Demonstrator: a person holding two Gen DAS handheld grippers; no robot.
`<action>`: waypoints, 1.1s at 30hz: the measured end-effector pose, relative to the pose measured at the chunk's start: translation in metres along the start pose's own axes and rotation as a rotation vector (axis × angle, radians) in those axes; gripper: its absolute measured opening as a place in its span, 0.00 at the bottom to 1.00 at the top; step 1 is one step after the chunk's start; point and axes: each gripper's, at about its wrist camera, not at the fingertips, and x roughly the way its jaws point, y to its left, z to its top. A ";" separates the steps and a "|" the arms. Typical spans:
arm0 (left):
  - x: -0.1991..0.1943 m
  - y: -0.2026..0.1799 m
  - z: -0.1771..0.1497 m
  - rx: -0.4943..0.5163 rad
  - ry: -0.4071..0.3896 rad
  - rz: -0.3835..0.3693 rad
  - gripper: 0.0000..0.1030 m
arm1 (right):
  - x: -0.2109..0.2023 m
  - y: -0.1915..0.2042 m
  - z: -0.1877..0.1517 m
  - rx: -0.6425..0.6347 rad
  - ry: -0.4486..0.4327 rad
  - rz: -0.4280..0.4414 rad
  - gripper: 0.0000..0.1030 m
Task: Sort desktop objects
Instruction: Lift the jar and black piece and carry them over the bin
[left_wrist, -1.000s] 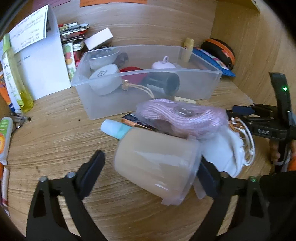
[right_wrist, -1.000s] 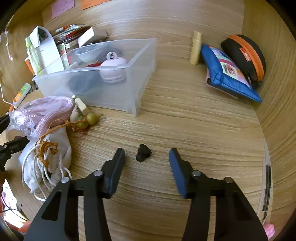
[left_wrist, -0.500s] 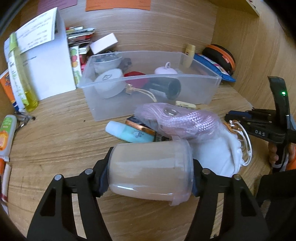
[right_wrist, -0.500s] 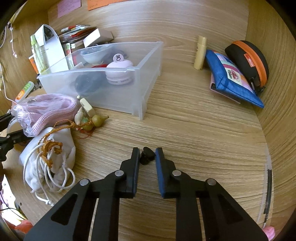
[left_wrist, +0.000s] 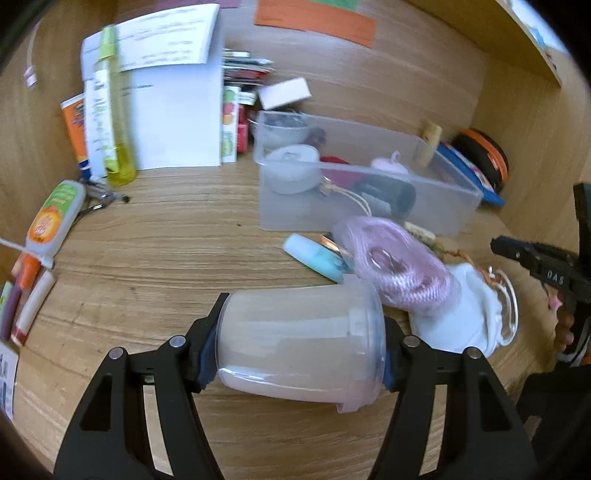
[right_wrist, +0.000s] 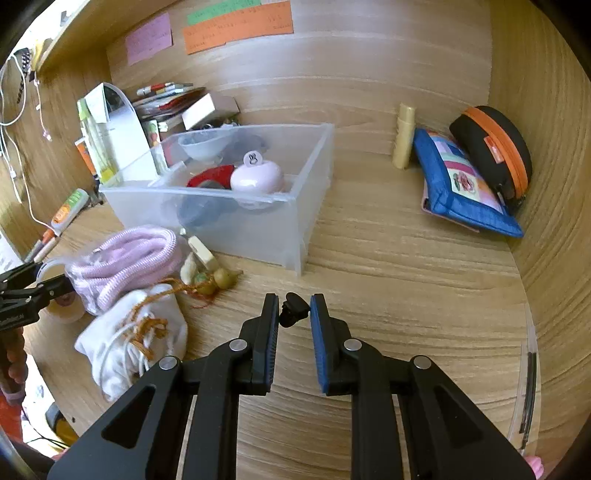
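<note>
A translucent plastic cup (left_wrist: 295, 339) lies on its side just above the wooden desk, and my left gripper (left_wrist: 301, 347) is shut on it, one pad on its base and one on its rim. My right gripper (right_wrist: 294, 306) is shut on a small black clip (right_wrist: 291, 314) at its fingertips, near the clear bin's corner. The clear storage bin (right_wrist: 258, 221) holds a pink round case (right_wrist: 256, 177), a red item and a dark cylinder. In the right wrist view the left gripper and cup (right_wrist: 59, 295) show at the left edge.
Between the grippers lie a bagged pink rope (left_wrist: 399, 273), a white drawstring pouch (right_wrist: 136, 339), a teal tube (left_wrist: 314, 254) and a gourd charm (right_wrist: 210, 280). A blue pouch (right_wrist: 461, 188), a black-orange case (right_wrist: 495, 147) and a yellow stick (right_wrist: 404, 136) sit back right. Papers, bottles and tubes crowd the left.
My left gripper's jaws closed on the cup and carried it leftward, away from the rope bundle. My right gripper's jaws closed around the black clip and now pinch it.
</note>
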 end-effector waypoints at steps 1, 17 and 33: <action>-0.003 0.001 0.001 -0.006 -0.009 0.009 0.63 | 0.000 0.001 0.001 0.001 -0.003 0.004 0.15; -0.028 0.003 0.046 -0.018 -0.141 0.048 0.63 | -0.025 0.012 0.038 -0.032 -0.122 0.044 0.15; -0.027 -0.007 0.116 0.004 -0.190 -0.038 0.63 | -0.024 0.023 0.090 -0.070 -0.216 0.101 0.15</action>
